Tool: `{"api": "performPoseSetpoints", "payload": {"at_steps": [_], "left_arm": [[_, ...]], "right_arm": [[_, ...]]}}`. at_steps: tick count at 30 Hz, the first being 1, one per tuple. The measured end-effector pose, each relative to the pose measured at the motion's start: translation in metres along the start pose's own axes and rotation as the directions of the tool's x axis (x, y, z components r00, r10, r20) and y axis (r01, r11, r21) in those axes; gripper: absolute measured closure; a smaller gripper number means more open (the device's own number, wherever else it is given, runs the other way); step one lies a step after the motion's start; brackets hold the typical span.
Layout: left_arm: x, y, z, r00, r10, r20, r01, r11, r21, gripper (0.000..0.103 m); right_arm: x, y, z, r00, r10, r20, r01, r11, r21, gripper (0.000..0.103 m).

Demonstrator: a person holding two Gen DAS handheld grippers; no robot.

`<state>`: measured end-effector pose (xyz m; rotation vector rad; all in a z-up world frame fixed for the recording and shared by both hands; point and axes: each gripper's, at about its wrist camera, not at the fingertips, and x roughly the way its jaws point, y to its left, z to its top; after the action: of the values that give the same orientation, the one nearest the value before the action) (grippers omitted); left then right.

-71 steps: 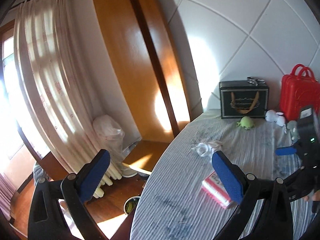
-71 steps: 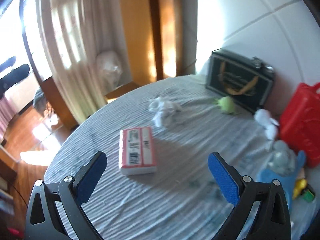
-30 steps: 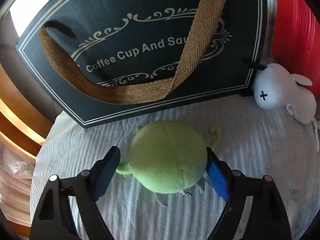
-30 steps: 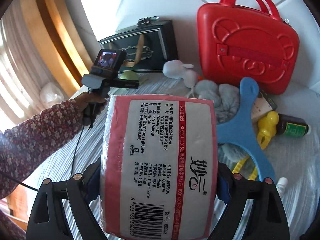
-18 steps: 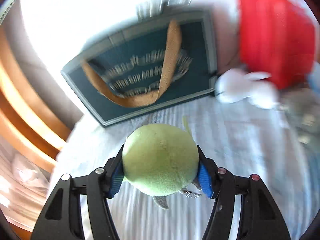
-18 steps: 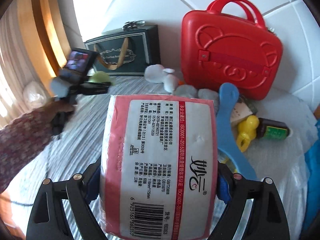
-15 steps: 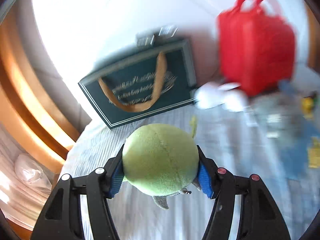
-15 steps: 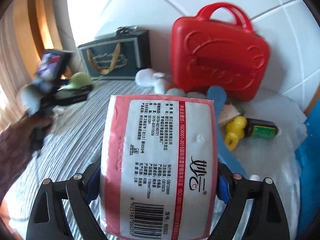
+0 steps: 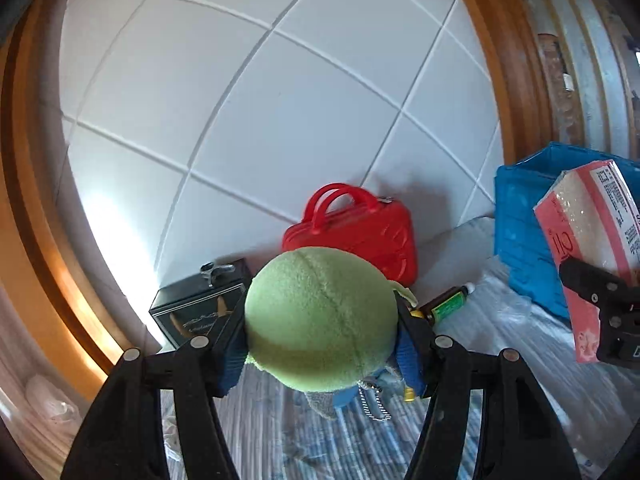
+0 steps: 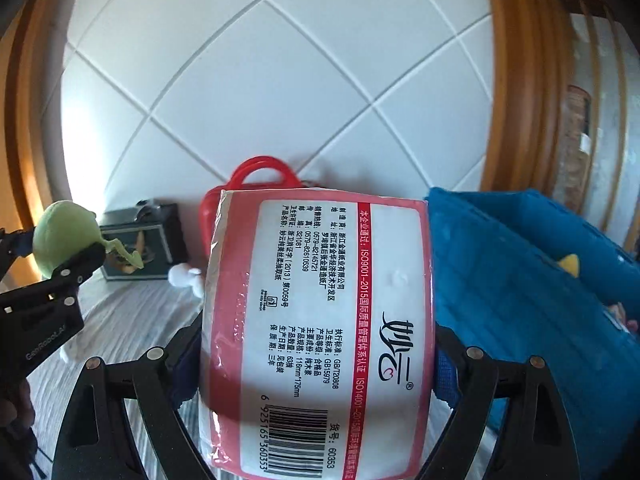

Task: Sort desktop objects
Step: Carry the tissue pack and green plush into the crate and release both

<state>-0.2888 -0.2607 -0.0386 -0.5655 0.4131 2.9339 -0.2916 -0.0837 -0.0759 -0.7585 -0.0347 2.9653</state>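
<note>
My left gripper [image 9: 322, 350] is shut on a round green plush toy [image 9: 320, 316] and holds it up above the table. The toy also shows at the left of the right wrist view [image 10: 64, 238]. My right gripper [image 10: 316, 364] is shut on a pink and white tissue pack [image 10: 320, 328], held in the air beside a blue bin [image 10: 532, 280]. The pack [image 9: 592, 240] and the bin [image 9: 524, 232] also show at the right of the left wrist view.
A red plastic case [image 9: 356, 228] and a dark gift box [image 9: 196, 304] stand against the tiled wall. A brown bottle with a green label [image 9: 448, 306] and a white plush [image 10: 186, 274] lie on the striped tablecloth [image 9: 280, 428].
Both grippers closed on their objects, lifted them off the table and swung right toward the blue bin. The gift box and red case now look smaller and farther off.
</note>
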Motion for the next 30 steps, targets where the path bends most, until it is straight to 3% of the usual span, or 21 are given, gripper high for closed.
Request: {"api": "performPoseSetpoints", "payload": {"at_steps": [5, 10, 16, 23, 28, 30], "left_arm": [[-0.04, -0.078, 0.028, 0.996, -0.075, 0.051, 0.074, 0.997, 0.034, 0.041], [-0.083, -0.163, 0.068, 0.986, -0.112, 0.125, 0.106, 0.993, 0.051, 0.041], [-0.118, -0.291, 0.121, 0.973, -0.153, 0.175, 0.141, 0.987, 0.076, 0.04], [-0.108, -0.417, 0.163, 0.966, -0.227, 0.124, 0.215, 0.971, 0.105, 0.04], [-0.083, -0.453, 0.181, 0.963, -0.255, 0.092, 0.243, 0.962, 0.126, 0.038], [-0.068, -0.466, 0.194, 0.965, -0.255, 0.066, 0.244, 0.96, 0.139, 0.029]], "right_arm": [[-0.048, -0.068, 0.001, 0.995, -0.091, 0.03, 0.09, 0.996, 0.029, 0.013], [-0.092, -0.142, 0.001, 0.991, -0.114, 0.071, 0.111, 0.993, 0.04, 0.013], [-0.135, -0.267, 0.012, 0.99, -0.104, 0.096, 0.1, 0.994, 0.044, 0.013], [-0.138, -0.386, 0.024, 0.985, -0.159, 0.068, 0.158, 0.987, 0.017, 0.013], [-0.122, -0.448, 0.02, 0.983, -0.183, 0.011, 0.182, 0.981, 0.062, 0.013], [-0.111, -0.464, 0.021, 0.984, -0.178, -0.012, 0.179, 0.981, 0.081, 0.012]]}}
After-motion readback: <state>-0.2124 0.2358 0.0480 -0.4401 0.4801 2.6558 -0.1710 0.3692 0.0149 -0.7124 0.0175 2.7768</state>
